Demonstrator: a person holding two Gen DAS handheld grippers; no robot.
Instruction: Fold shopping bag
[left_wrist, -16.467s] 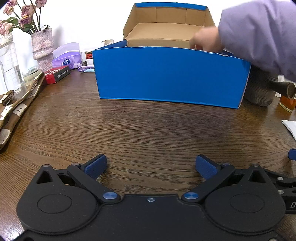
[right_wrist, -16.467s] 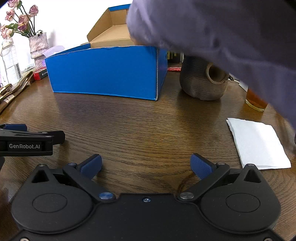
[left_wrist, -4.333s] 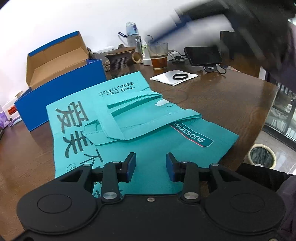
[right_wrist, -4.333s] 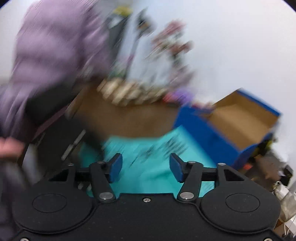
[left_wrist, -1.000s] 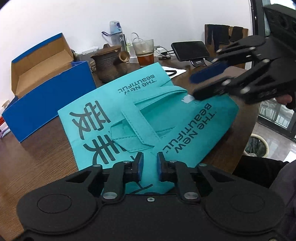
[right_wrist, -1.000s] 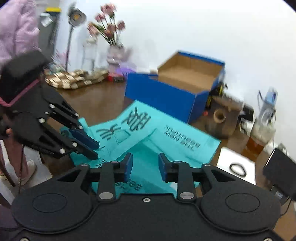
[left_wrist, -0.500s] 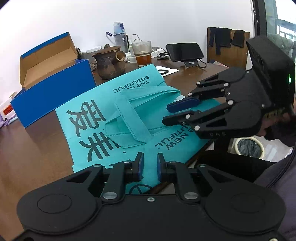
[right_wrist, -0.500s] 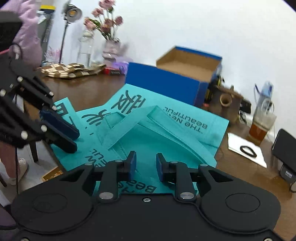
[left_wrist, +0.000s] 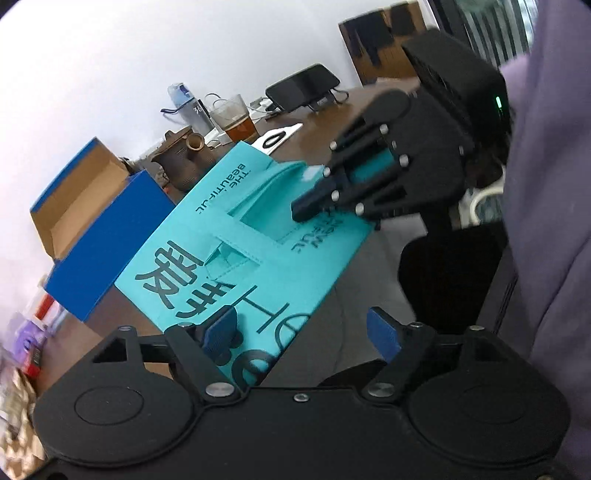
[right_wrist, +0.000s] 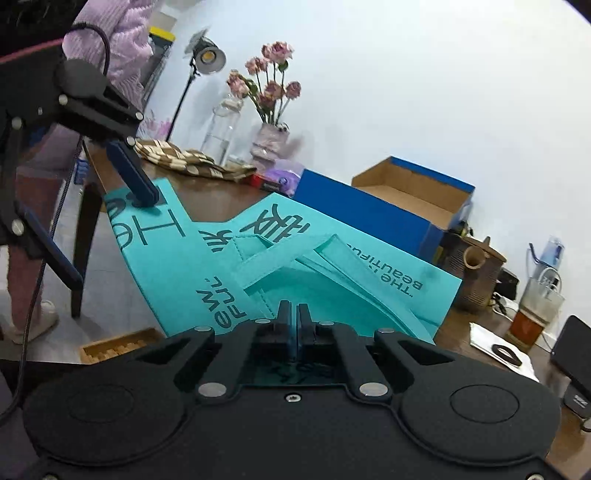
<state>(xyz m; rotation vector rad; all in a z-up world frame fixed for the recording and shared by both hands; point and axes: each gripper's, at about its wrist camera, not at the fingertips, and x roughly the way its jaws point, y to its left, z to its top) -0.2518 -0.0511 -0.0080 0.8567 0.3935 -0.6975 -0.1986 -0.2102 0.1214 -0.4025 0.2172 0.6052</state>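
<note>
Teal non-woven shopping bag (left_wrist: 236, 236) with dark lettering lies partly folded on the brown wooden table (right_wrist: 207, 201), overhanging its edge. Right tongs (right_wrist: 294, 317) are clamped on its fabric; left tongs (left_wrist: 303, 332) are opening, pads clear of the bag's corner.

Both views are bright and evenly lit, with a soft, diffuse light that throws only faint shadows on the wooden table (right_wrist: 221, 199). The white wall (right_wrist: 406, 92) is near overexposed. A studio lamp (right_wrist: 209, 56) glows at the far left of the right wrist view, without flare. Fisheye distortion bends straight edges and darkens the corners into a round vignette. The left wrist view is tilted and slightly motion-blurred, most at its left edge, where small items smear. The teal bag (left_wrist: 236, 236) stays fairly sharp, its print legible. The person's purple sleeve (left_wrist: 546, 221) at the right is soft and out of focus.
</note>
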